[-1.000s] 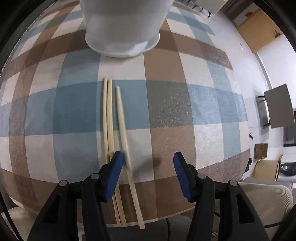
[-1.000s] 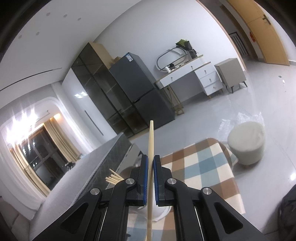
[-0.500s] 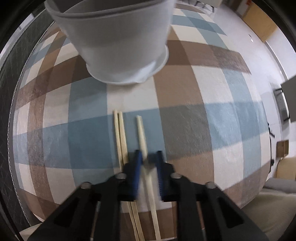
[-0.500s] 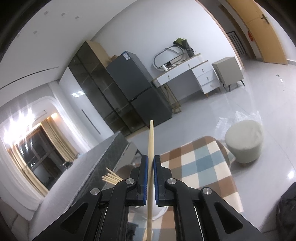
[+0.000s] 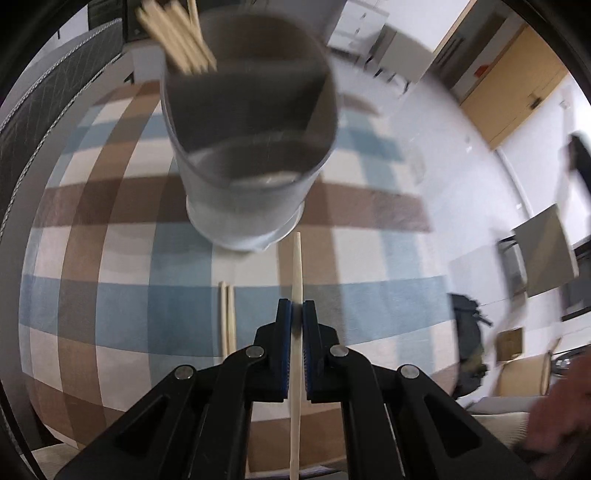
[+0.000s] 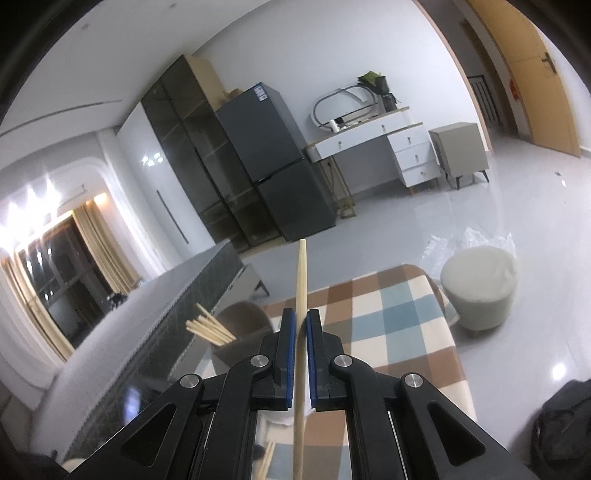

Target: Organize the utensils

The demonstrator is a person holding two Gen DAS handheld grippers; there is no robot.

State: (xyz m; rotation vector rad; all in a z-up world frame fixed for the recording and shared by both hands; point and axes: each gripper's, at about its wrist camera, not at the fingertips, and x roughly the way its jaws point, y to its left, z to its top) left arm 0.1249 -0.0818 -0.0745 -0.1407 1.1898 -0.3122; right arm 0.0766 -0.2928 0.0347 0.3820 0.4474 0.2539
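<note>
My left gripper (image 5: 296, 308) is shut on a pale wooden chopstick (image 5: 297, 266), lifted off the checked tablecloth (image 5: 110, 295) and pointing toward the grey divided utensil holder (image 5: 251, 177). Several chopsticks (image 5: 177, 33) stand in the holder's far-left compartment. Two more chopsticks (image 5: 227, 317) lie side by side on the cloth, left of my fingers. My right gripper (image 6: 301, 317) is shut on another chopstick (image 6: 301, 273), held up in the air over the table. The holder (image 6: 240, 321) with its chopsticks (image 6: 208, 326) shows low and left in the right wrist view.
The table's near edge runs under my left gripper. A person's hand (image 5: 557, 410) is at the lower right. A round pale stool (image 6: 478, 288) stands beyond the table's far end. A dark backpack (image 5: 467, 339) sits on the floor to the right.
My left gripper closed on the single chopstick and lifted it off the cloth, tilting up so the holder's inside shows. The right gripper shifted slightly, still holding its chopstick.
</note>
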